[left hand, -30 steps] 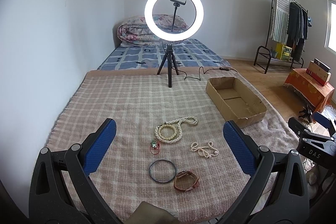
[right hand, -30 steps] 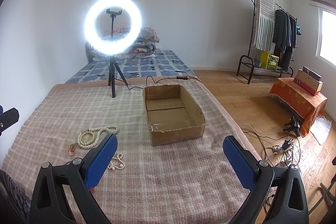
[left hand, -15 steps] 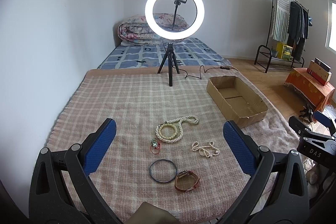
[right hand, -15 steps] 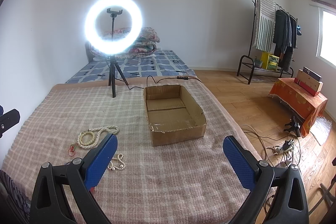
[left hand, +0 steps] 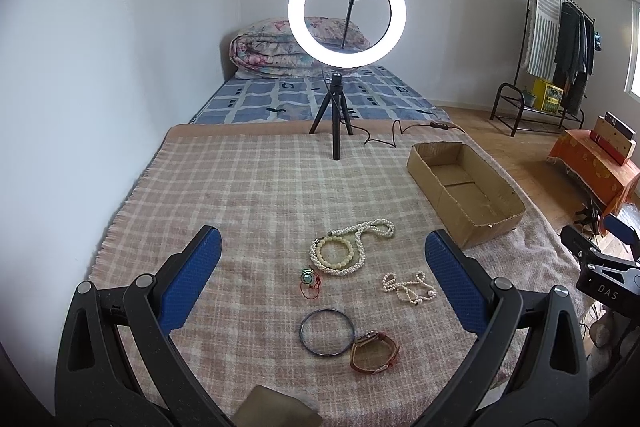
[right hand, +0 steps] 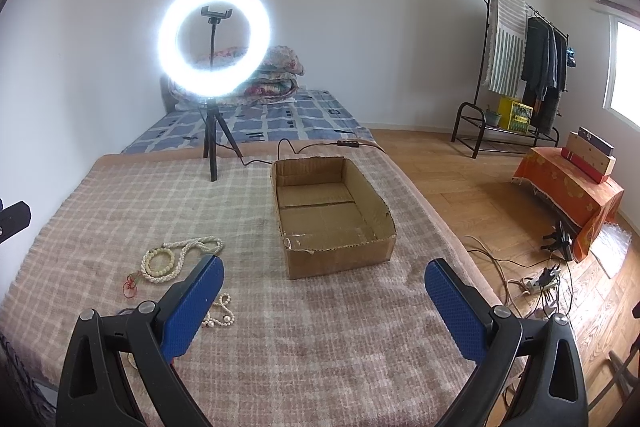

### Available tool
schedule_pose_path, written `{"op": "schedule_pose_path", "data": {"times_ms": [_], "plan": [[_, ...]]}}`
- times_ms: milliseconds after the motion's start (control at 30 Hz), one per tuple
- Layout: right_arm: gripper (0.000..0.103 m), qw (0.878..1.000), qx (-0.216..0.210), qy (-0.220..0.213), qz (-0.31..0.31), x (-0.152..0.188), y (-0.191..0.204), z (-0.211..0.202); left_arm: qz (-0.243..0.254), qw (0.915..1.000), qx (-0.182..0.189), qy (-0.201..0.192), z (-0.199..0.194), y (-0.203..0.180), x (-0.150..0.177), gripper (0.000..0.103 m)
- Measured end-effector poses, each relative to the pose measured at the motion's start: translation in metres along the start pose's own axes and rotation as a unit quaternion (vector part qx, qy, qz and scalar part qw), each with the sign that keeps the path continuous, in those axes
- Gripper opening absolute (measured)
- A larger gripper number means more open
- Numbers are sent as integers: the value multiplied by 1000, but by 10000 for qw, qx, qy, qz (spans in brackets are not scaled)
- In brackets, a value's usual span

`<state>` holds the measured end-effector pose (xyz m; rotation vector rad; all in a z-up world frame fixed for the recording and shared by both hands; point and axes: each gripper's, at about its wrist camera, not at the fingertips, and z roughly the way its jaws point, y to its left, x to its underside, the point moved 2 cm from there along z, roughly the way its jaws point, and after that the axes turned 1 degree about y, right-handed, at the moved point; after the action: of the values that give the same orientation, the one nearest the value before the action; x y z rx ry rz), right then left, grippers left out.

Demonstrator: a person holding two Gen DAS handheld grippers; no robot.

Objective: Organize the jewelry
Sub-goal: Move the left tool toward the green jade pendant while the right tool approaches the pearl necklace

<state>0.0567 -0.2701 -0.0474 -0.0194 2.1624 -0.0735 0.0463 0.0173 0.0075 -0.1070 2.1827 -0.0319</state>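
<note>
Jewelry lies on a checked blanket. A long cream bead necklace is coiled beside a small green charm on red cord. Nearer lie a small pearl strand, a dark thin bangle and a brown leather bracelet. An open cardboard box stands at the right with nothing inside. My left gripper hovers open above the jewelry. My right gripper hangs open in front of the box, with the pearl strand by its left finger and the bead necklace further left.
A lit ring light on a tripod stands at the blanket's far edge, its cable trailing right. A folded quilt lies on the mattress behind. A clothes rack, an orange-covered stand and floor cables are at the right.
Both views have shifted only slightly; the left gripper has drifted a touch. Nothing on the blanket has moved and both grippers stay open.
</note>
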Motion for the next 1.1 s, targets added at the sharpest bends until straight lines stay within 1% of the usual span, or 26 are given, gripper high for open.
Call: {"op": "schedule_pose_path", "data": {"times_ms": [167, 267, 367, 433, 533, 667, 767, 867, 933, 1000, 1100], "plan": [[102, 9997, -44, -38, -231, -5, 8, 11, -43, 9998, 31, 201, 21, 13, 0, 103], [102, 9994, -171, -47, -285, -9, 11, 21, -106, 9991, 80, 397, 37, 21, 2, 103], [102, 9974, -474, -93, -541, -12, 18, 34, -118, 9986, 38, 515, 49, 30, 3, 103], [102, 9951, -689, -96, -700, -12, 23, 43, -106, 9982, -61, 595, 58, 37, 0, 103], [102, 9919, -932, 111, -852, -12, 29, 64, -46, 9970, -87, 773, 72, 47, -2, 103], [101, 9875, -1349, 407, -700, -11, 32, 93, 131, 9948, -73, 1003, 89, 54, -5, 103], [98, 9828, -1636, 545, -654, -10, 37, 109, 402, 9926, -221, 1128, 103, 56, -6, 103], [96, 9784, -1809, 602, -795, -9, 44, 118, 745, 9887, -560, 1174, 118, 55, -6, 103], [93, 9764, -1833, 648, -936, -9, 50, 126, 843, 9869, -506, 1277, 127, 56, -3, 103], [88, 9735, -1876, 825, -1010, -7, 53, 137, 713, 9865, -373, 1426, 135, 61, 1, 103], [85, 9691, -2000, 1013, -1028, -3, 55, 147, 607, 9848, -272, 1603, 143, 67, 10, 103]]}}
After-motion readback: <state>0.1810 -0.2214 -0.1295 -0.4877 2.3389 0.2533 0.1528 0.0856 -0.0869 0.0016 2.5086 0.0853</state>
